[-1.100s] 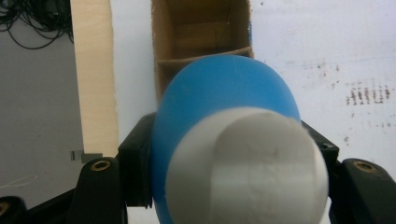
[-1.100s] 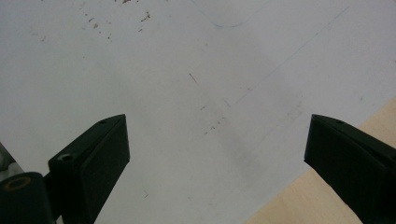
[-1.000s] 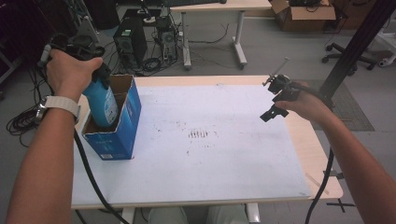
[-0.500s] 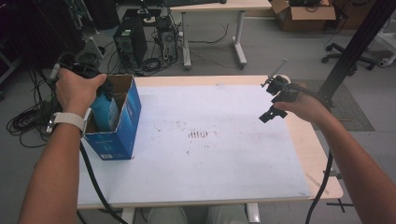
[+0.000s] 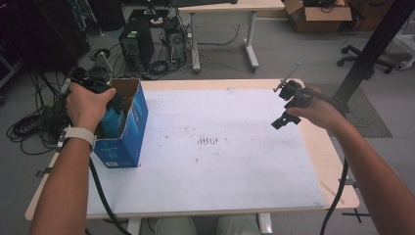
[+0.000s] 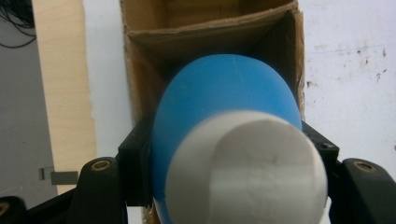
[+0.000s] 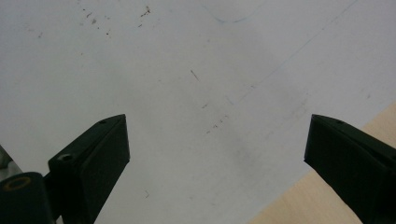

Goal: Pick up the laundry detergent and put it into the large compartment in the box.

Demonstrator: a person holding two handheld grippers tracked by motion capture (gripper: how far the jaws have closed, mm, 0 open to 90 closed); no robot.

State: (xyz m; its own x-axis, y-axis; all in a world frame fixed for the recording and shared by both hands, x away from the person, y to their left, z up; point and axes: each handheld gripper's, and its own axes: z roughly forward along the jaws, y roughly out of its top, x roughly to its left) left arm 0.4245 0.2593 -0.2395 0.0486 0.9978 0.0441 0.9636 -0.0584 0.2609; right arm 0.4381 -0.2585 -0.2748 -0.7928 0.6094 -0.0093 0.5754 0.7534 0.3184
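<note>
A blue bottle with a white cap (image 6: 229, 116) sits between the two black jaws of my left gripper (image 6: 229, 154), which is shut on it. The bottle points down into an open blue cardboard box (image 5: 125, 125) at the table's left edge; in the high view the bottle (image 5: 111, 122) is mostly inside the box, under the person's left hand (image 5: 88, 105). My right gripper (image 5: 289, 105) hovers above the right side of the white table top (image 5: 220, 161). Its jaws stand wide open (image 7: 215, 154) with nothing between them.
The box's brown inner walls (image 6: 205, 32) surround the bottle. The table's wooden rim (image 7: 336, 205) shows to the right. Computer towers and cables (image 5: 147, 44) lie on the floor behind the table, with a second table (image 5: 225, 10) and a black post (image 5: 372, 49) beyond.
My left gripper has lowered the blue bottle from above the box down into it. The right gripper has stayed in place.
</note>
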